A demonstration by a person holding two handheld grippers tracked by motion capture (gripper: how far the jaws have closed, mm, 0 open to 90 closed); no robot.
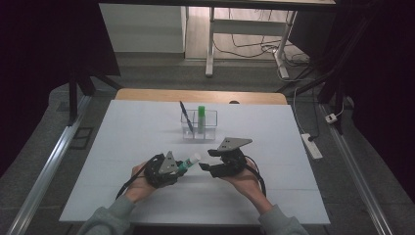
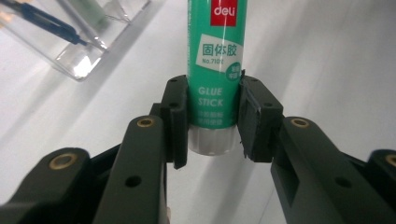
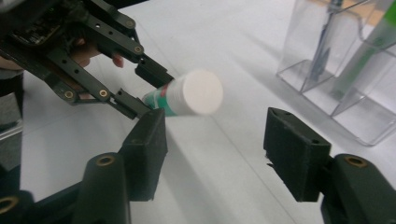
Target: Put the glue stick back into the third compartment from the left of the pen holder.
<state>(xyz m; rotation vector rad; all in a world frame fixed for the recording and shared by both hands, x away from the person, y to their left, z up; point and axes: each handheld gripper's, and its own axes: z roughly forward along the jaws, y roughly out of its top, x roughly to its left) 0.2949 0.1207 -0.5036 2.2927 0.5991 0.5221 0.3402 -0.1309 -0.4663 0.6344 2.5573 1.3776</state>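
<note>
High view puts your left gripper (image 1: 180, 166) at lower centre clamped on the base of the glue stick (image 1: 190, 162), its long axis running up-right so the white cap faces your right gripper (image 1: 207, 160), just beside it, jaws wide, holding nothing.

A lab-like recording room: white table (image 1: 147, 147) ringed by dark curtains, floor cables (image 1: 254, 49), a power strip (image 1: 311, 145)

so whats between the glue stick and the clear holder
Bare white table, as the high view shows: nothing lies between the glue stick in the left gripper and the clear holder.
</note>
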